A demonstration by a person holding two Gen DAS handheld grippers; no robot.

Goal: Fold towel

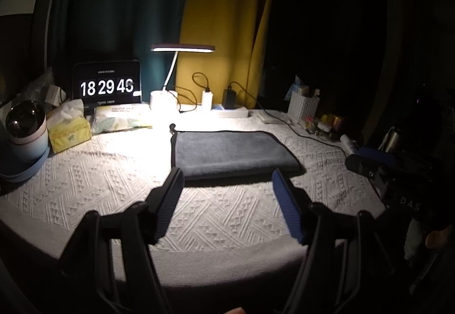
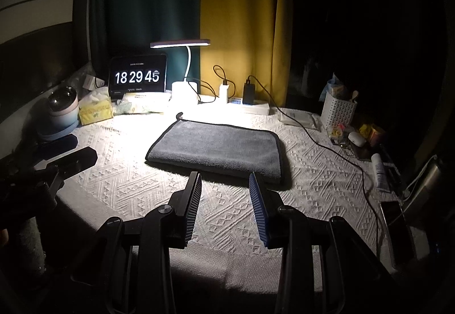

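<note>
The left gripper (image 1: pixel 227 174), black-armed with ribbed blue pads, hangs with its jaws spread wide and nothing between them, its tips just short of the near edge of the grey folded towel with dark piping (image 1: pixel 233 152). The right gripper (image 2: pixel 226 179) is likewise released and empty, poised at the same near edge from the other side; its body shows at the right of the left wrist view.

The towel (image 2: pixel 219 149) lies flat as a neat rectangle in the middle of the white woven tablecloth with raised diamond patterns (image 1: pixel 99 183), a small hanging loop poking out at its far left corner.

Behind it a white desk lamp with a flat glowing head (image 1: pixel 182 48) shines down, beside a black screen clock showing 18 29 (image 1: pixel 107 86). A yellow tissue box (image 1: pixel 69 133) and a round pink-and-blue jar (image 1: pixel 25 129) sit at the left; a white perforated basket (image 2: pixel 338 112) stands at the right, with a black cable (image 2: pixel 327 143) trailing across the cloth.
</note>
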